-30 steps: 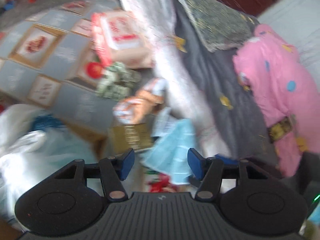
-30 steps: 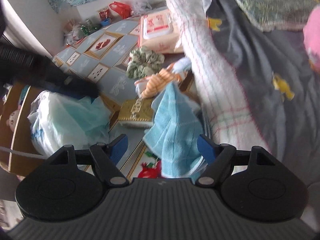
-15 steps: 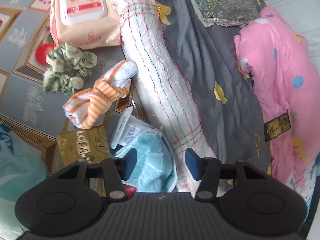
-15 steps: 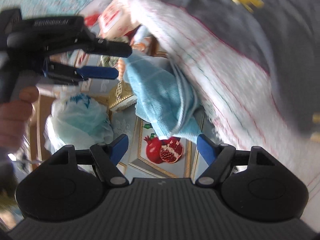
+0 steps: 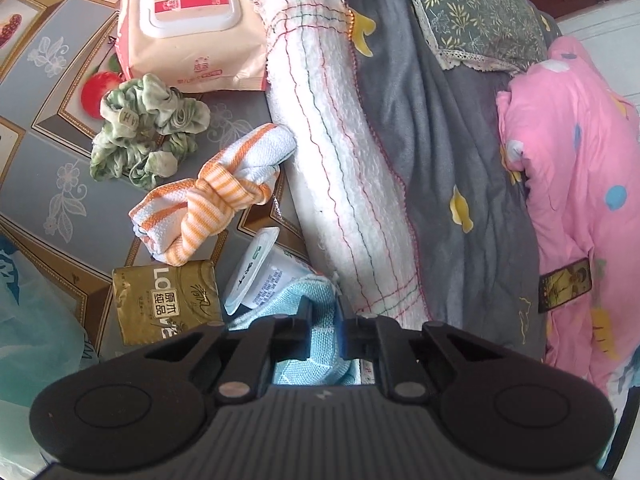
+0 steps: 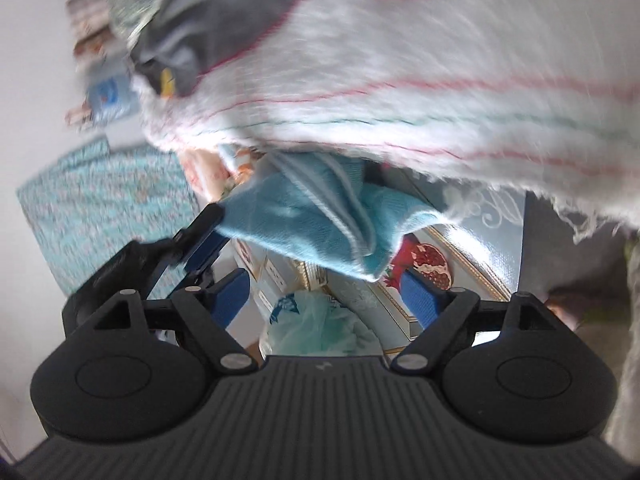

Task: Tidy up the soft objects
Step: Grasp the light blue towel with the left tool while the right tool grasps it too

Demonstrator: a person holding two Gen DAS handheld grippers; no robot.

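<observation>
Both tools are seen as black plastic bodies. On the left gripper (image 5: 324, 320) a ribbed grey-black plate with a small pale mark is seen at the bottom centre, flanked by two round housings with oval recesses. Linkage bars are joined by silver round rivets. The right gripper (image 6: 326, 294) is built the same, and its fingers (image 6: 416, 298) are covered with blue pads.

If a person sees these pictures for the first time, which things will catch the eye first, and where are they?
The bright pink quilt on the right edge stands out first, beside the dark grey blanket and the white towel with coloured stripes. At the bottom, the left tool is shut on the light blue cloth. On the patterned tablecloth, a knotted orange-striped cloth lies near a green scrunchie.
</observation>
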